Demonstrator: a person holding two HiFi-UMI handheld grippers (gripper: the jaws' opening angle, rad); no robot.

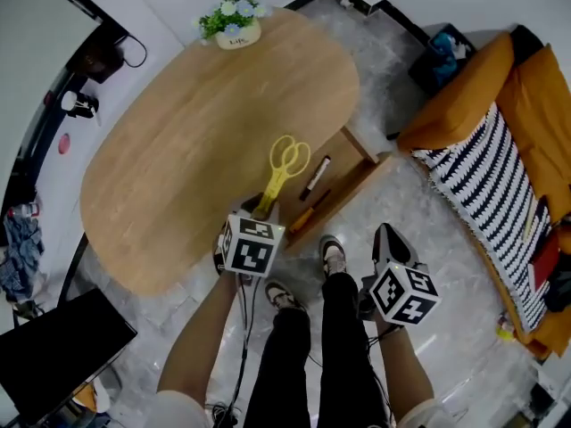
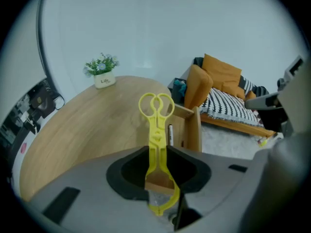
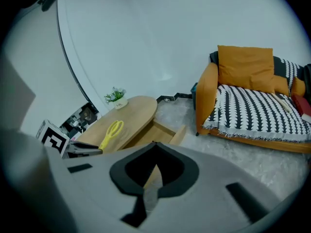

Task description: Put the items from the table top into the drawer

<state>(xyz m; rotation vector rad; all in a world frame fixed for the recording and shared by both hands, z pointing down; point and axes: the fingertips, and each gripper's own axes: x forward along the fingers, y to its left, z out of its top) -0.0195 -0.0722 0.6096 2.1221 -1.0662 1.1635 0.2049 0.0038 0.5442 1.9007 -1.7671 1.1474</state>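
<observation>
Yellow scissors (image 1: 284,168) hang over the near edge of the oval wooden table (image 1: 178,150), finger loops pointing away. My left gripper (image 1: 259,206) is shut on their near end. In the left gripper view the scissors (image 2: 156,130) run straight out from the left gripper (image 2: 160,188) toward the open wooden drawer (image 2: 192,125). That drawer (image 1: 361,175) sticks out from the table's right side and holds a black-and-white marker (image 1: 315,177) and an orange-handled tool (image 1: 309,214). My right gripper (image 1: 389,235) hovers over the floor right of the drawer, jaws close together and empty (image 3: 148,198).
A small potted plant (image 1: 234,20) stands at the table's far end. An orange sofa with a striped blanket (image 1: 500,159) fills the right side. The person's shoes (image 1: 332,255) stand on the marble floor by the drawer. A dark screen (image 1: 53,346) is at lower left.
</observation>
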